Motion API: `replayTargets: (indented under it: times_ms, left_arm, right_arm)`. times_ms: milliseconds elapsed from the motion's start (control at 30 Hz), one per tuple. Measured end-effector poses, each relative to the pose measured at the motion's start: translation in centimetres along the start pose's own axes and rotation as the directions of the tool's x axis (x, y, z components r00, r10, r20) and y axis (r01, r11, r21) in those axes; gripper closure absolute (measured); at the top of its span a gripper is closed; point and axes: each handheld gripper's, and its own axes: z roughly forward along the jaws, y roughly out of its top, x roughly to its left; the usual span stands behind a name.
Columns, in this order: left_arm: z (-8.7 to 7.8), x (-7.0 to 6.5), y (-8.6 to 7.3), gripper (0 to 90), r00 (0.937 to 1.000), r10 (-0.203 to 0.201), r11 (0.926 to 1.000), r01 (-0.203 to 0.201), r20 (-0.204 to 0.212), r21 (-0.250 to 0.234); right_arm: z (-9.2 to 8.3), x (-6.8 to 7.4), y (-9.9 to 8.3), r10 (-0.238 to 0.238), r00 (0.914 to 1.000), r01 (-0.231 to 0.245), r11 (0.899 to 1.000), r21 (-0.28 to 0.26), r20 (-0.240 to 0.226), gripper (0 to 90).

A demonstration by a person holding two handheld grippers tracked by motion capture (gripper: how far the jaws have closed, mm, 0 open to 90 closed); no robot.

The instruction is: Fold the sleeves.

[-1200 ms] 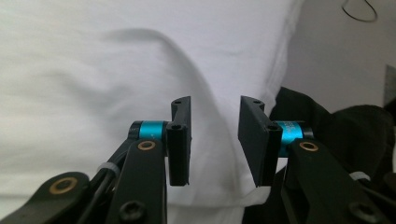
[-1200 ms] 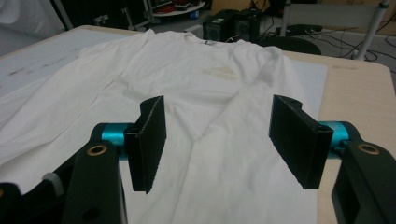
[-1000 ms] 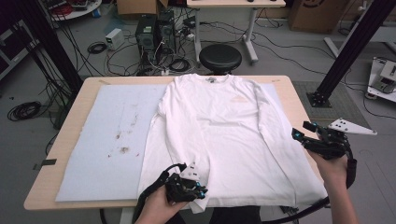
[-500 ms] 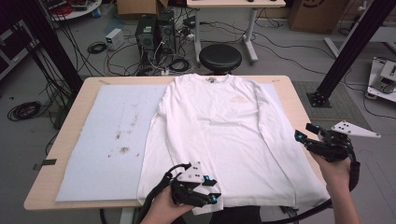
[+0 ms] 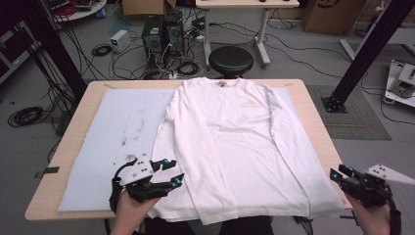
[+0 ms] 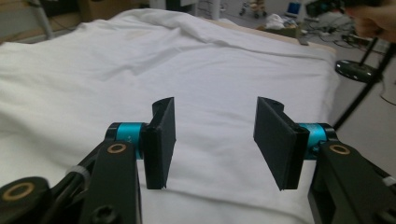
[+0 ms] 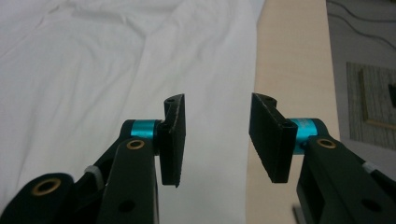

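A white long-sleeved shirt point(image 5: 230, 147) lies flat on the bench point(image 5: 313, 127), left tongs point(image 5: 166, 172) just opening and right tongs point(image 5: 341, 173) just closing, both empty.

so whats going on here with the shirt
A person is working on a white long-sleeved shirt spread flat, front up, on a table, partly over a pale mat. The left tool sits at the shirt's lower left edge; its jaws have just been opening and nothing is between them. The right tool is at the shirt's lower right corner; its jaws have just been closing but grip nothing yet.
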Motion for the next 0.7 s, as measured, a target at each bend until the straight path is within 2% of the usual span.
replayTargets:
  times_ms: [100, 133, 200, 233, 333, 433, 567, 700]
  left_arm:
    - [-1.2, 0.8, -0.4, 47.1, 0.9991, -0.011, 0.9997, 0.01, -0.04, -0.021]
    - [-1.5, 1.1, -0.6, 47.1, 0.9986, -0.019, 0.9995, 0.017, -0.05, -0.027]
    - [-2.0, 1.5, -0.8, 47.1, 0.9972, -0.032, 0.9989, 0.03, -0.067, -0.036]
    - [-2.2, 1.7, -0.9, 47.1, 0.9966, -0.038, 0.9986, 0.035, -0.073, -0.04]
    - [-2.6, 1.9, -1.0, 47.1, 0.9956, -0.047, 0.9981, 0.044, -0.081, -0.042]
    - [-2.9, 2.0, -1.0, 47.1, 0.9949, -0.05, 0.998, 0.046, -0.088, -0.044]
    - [-3.1, 2.1, -0.9, 47.1, 0.9949, -0.05, 0.9979, 0.046, -0.088, -0.045]
    - [-3.1, 2.1, -1.0, 46.9, 0.9943, -0.056, 0.9978, 0.052, -0.09, -0.042]
  right_arm:
    - [-1.0, 0.1, -2.4, 0.014, 0.9998, -0.014, 0.999, 0.045, 0.011, 60.4]
    - [-1.4, 0.0, -3.7, 0.034, 0.9991, -0.036, 0.997, 0.067, 0.025, 61.2]
    - [-1.6, -0.1, -4.3, 0.041, 0.9984, -0.044, 0.996, 0.077, 0.039, 62.3]
    - [-1.8, -0.4, -5.2, 0.07, 0.9963, -0.075, 0.992, 0.102, 0.051, 62.5]
    - [-2.0, -0.8, -5.8, 0.095, 0.9933, -0.102, 0.989, 0.11, 0.066, 62.8]
    - [-1.8, -1.3, -6.4, 0.123, 0.9912, -0.128, 0.985, 0.114, 0.049, 63.2]
    - [-1.4, -1.4, -6.6, 0.129, 0.9912, -0.131, 0.984, 0.123, 0.032, 64.5]
    - [-1.0, -1.4, -6.7, 0.104, 0.9942, -0.107, 0.986, 0.131, 0.029, 70.9]
